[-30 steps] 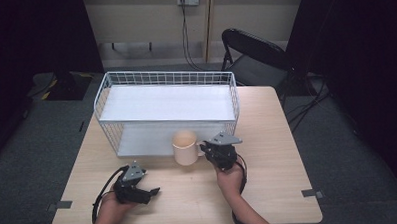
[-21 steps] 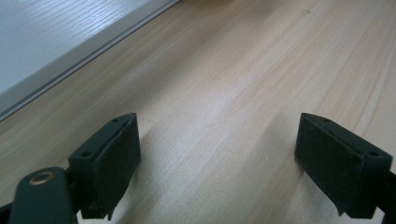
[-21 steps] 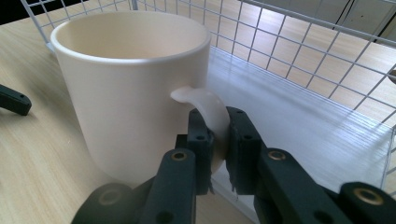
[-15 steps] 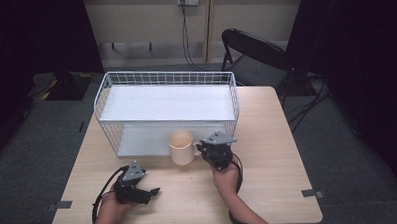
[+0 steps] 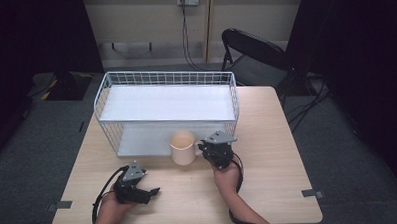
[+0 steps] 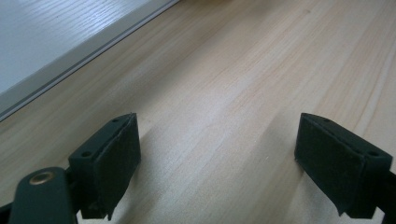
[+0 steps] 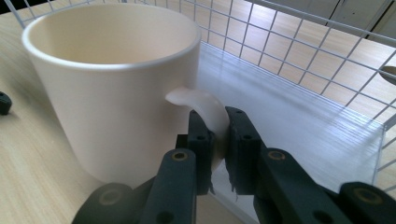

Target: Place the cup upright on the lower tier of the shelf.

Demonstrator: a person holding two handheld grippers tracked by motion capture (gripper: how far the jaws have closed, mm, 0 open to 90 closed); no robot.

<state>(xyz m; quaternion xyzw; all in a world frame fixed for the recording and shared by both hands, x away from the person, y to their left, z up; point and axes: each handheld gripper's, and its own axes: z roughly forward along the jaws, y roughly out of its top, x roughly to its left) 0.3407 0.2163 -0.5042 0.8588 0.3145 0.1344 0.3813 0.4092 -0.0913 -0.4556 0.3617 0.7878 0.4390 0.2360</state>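
Mug, cream and glossy, stands upright on the counter just in front of the white wire basket. We judge it ceramic: stiff, fairly weighty, slick under rubber and liable to chip if knocked against the wire. Its handle is the natural place to take hold, and our right claw is pinched narrowly on that loop, though a grip there may let the body swing. Our left claw rests low over bare wood near the counter's front edge, jaws spread wide and holding nothing.
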